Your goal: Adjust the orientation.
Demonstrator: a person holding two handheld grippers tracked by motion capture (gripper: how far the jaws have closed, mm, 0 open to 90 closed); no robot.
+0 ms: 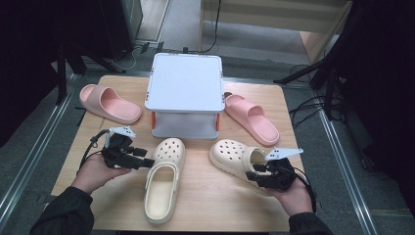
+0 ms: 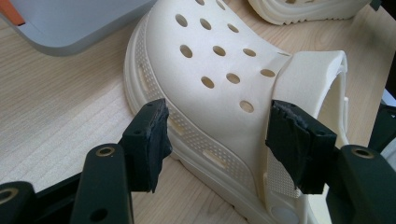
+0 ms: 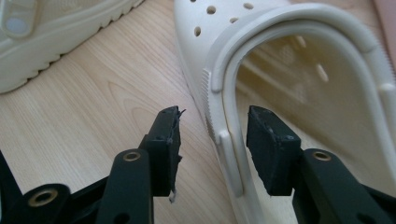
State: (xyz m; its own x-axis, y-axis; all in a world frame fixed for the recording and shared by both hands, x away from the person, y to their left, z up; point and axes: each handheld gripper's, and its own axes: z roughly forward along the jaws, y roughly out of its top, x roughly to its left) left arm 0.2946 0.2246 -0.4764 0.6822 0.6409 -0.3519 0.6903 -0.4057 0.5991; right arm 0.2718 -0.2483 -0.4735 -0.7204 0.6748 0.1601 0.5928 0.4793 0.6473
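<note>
Two cream clogs lie on the desk (image 1: 117, 205) in front of a white rack (image 1: 185, 83), toes toward it. The left clog (image 1: 164, 178) sits between the open pads of the left tongs (image 1: 147, 163), which straddle its side by the strap without pressing — placed for a grip, it seems. The right tongs (image 1: 254, 176) straddle the side wall of the right clog (image 1: 237, 156), jaws apart, not yet pinching. Both hands lie low, tongs aimed inward. Pink slides (image 1: 110, 103) flank the rack.
</note>
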